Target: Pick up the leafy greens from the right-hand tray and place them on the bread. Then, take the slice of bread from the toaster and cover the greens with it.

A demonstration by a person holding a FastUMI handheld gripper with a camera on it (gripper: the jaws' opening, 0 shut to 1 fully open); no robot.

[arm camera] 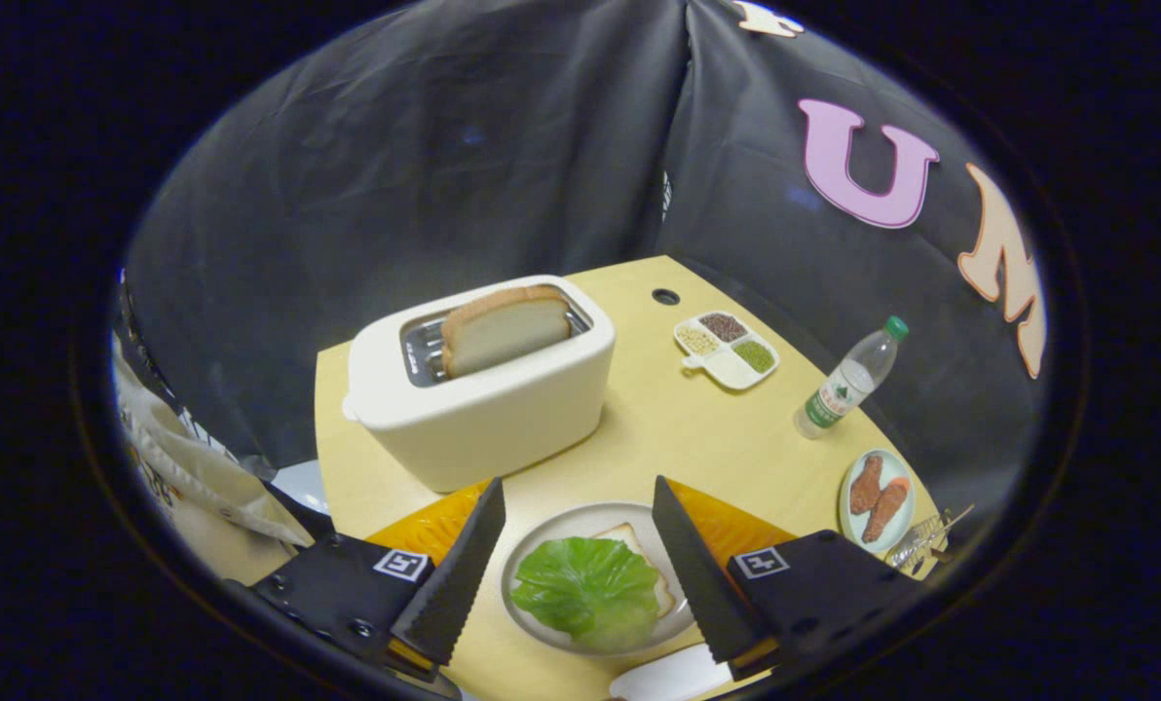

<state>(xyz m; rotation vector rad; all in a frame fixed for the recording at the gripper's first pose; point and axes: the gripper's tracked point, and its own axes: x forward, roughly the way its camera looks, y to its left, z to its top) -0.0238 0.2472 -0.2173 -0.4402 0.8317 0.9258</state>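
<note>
1. Gripper view, near field: the gripper [578,501] hangs over a round plate [542,545] with its fingers spread wide and nothing held between them. On the plate lie the leafy greens [585,587], a single broad green leaf spread across a slice of bread [639,545], of which only a pale corner and edge show past the leaf. Plate, leaf and bread all sit in the gap between the two fingers, below their tips.

2. Gripper view, middle field: beyond the fingertips stands a cream toaster [483,389] on the yellow table [678,428], with the second bread slice [505,329] standing upright in its slot, top crust well clear of the opening.

3. Gripper view, far field: past the toaster to the right are a divided dish [727,349] of seeds or grains, a plastic water bottle [851,380] with a green cap, and a small plate with two brown food pieces [877,498]. An orange mat [434,526] shows under the round plate.

4. Step in hand, as judged: the greens look placed, so the first half appears done; the toaster slice is untouched.

5. Next move, as judged: carry the open fingers forward and up to the toaster, straddle the slice's exposed top across its flat faces, close gently and lift straight out.
</note>
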